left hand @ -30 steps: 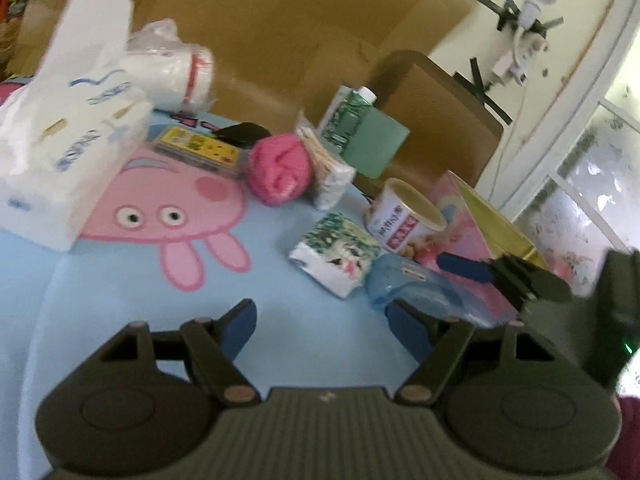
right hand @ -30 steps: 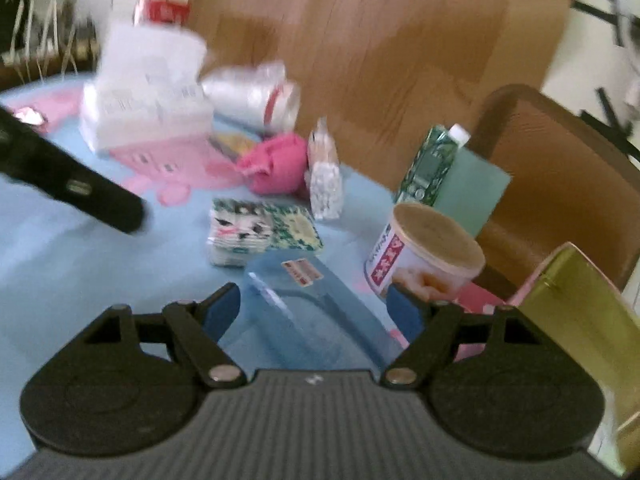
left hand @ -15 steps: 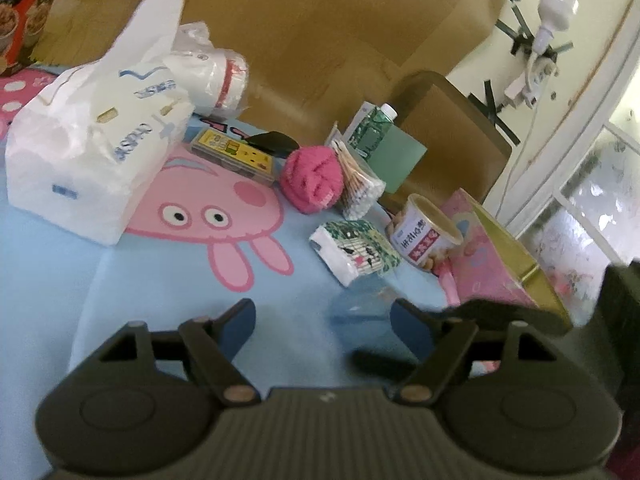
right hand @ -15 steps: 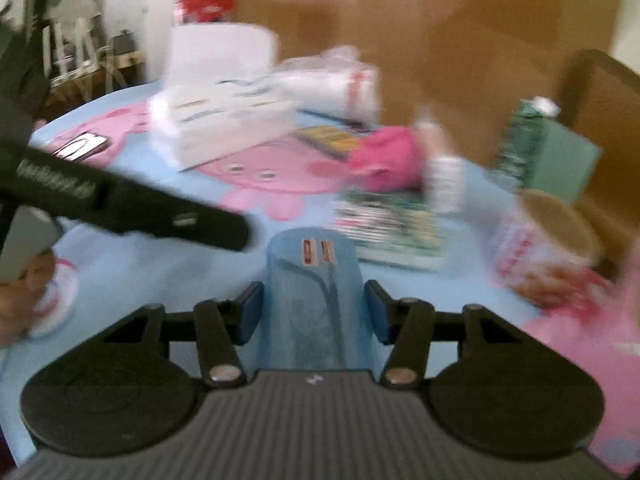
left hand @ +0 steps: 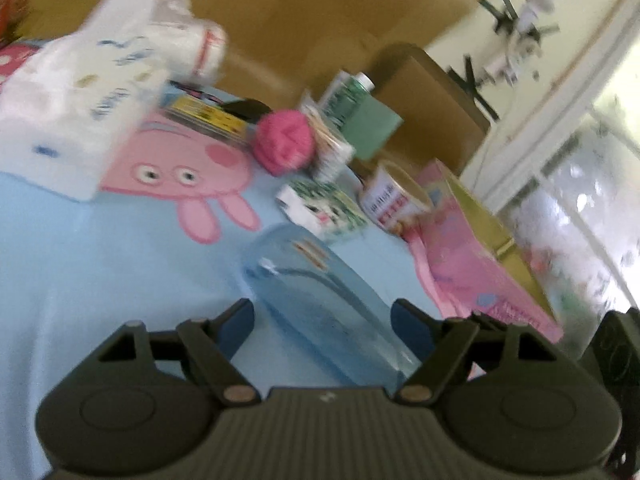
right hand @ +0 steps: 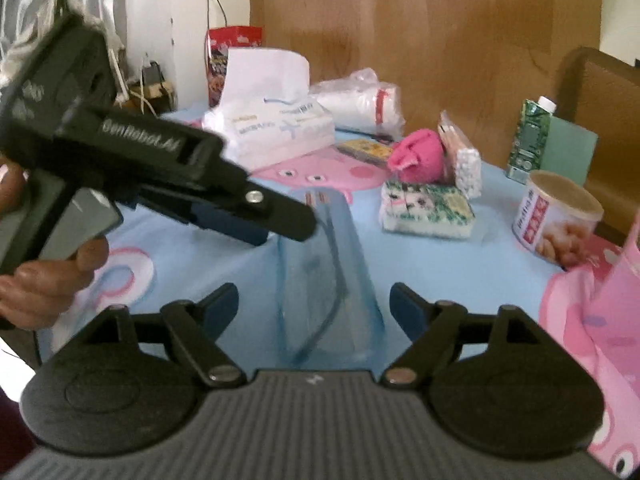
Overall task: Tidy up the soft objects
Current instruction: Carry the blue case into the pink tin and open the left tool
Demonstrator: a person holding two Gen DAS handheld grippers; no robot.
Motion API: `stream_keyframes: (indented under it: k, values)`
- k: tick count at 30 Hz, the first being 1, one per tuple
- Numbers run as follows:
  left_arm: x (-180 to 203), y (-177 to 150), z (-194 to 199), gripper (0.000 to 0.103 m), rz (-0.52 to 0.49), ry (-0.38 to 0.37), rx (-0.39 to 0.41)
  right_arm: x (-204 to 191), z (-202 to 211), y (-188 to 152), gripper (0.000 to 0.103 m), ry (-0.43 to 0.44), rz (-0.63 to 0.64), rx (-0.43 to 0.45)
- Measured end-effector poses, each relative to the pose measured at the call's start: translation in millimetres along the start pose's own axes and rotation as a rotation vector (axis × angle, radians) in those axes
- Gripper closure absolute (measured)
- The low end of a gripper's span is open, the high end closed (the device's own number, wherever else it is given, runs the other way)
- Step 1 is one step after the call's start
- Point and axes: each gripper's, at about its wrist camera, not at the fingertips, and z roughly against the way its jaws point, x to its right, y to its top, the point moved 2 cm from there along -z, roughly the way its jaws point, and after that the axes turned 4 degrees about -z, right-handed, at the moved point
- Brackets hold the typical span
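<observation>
A clear blue plastic box (left hand: 320, 300) stands on the blue Peppa Pig tablecloth (left hand: 100, 280), close in front of both grippers; it also shows in the right wrist view (right hand: 324, 280). My left gripper (left hand: 322, 324) is open with the box between its fingers. My right gripper (right hand: 314, 308) is open, the box just ahead of it. The left gripper's body (right hand: 120, 168) crosses the right wrist view. A pink towel ball (left hand: 284, 144) (right hand: 418, 156), a patterned tissue pack (left hand: 324, 208) (right hand: 426, 210) and a white tissue pack (left hand: 76, 112) (right hand: 276, 128) lie beyond.
A cotton swab bag (right hand: 460, 156), a round snack tub (right hand: 556, 220), a green carton (right hand: 532, 140), a roll of plastic cups (right hand: 360, 100) and a yellow flat packet (left hand: 204, 116) crowd the far side. A pink gift bag (left hand: 472, 252) lies at the right. A chair (left hand: 432, 92) stands behind.
My right gripper had the blue box between near-closed jaws; its jaws have since opened wide and the box stands on the cloth. My left gripper has moved in around the box.
</observation>
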Motion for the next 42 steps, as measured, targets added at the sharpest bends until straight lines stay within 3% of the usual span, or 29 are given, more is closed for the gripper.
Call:
stream_keyframes:
  k: [3,5,10,18,23,27,31,35,42]
  values:
    - [16.6,-4.9,-5.8,0.027,-0.061,0.045,-0.003,0.6,-2.6,-7.4,0.046,0.01,-0.023,0.007]
    - [24.6,-5.6,-8.6,0.026,-0.075,0.062,-0.004,0.6,1.2,-7.9,0.046,0.005,-0.029,0.027]
    - [57.7,9.9,-14.4,0.026,-0.138,0.012,0.007,11.6,28.8,-9.5,0.046,-0.062,-0.049,0.142]
    - [167.2,45.1,-68.6,0.026,-0.376,-0.134,0.02,64.3,94.0,-8.6,0.046,-0.363,-0.097,0.355]
    - [223.6,53.8,-127.7,0.031,-0.452,-0.193,-0.016,118.2,114.4,-11.6,0.046,-0.512,-0.18,0.377]
    - [247.1,53.8,-167.3,0.031,-0.48,-0.178,-0.035,157.5,108.6,-15.2,0.046,-0.598,-0.233,0.352]
    - [254.1,47.2,-180.4,0.031,-0.535,-0.083,-0.01,178.4,96.6,-19.5,0.042,-0.691,-0.24,0.324]
    - [240.5,45.5,-158.6,0.029,-0.513,-0.121,0.014,173.0,105.5,-28.3,0.042,-0.658,-0.281,0.365]
    - [178.6,44.0,-87.5,0.025,-0.45,-0.096,0.122,147.1,107.7,-21.8,0.043,-0.608,-0.223,0.422]
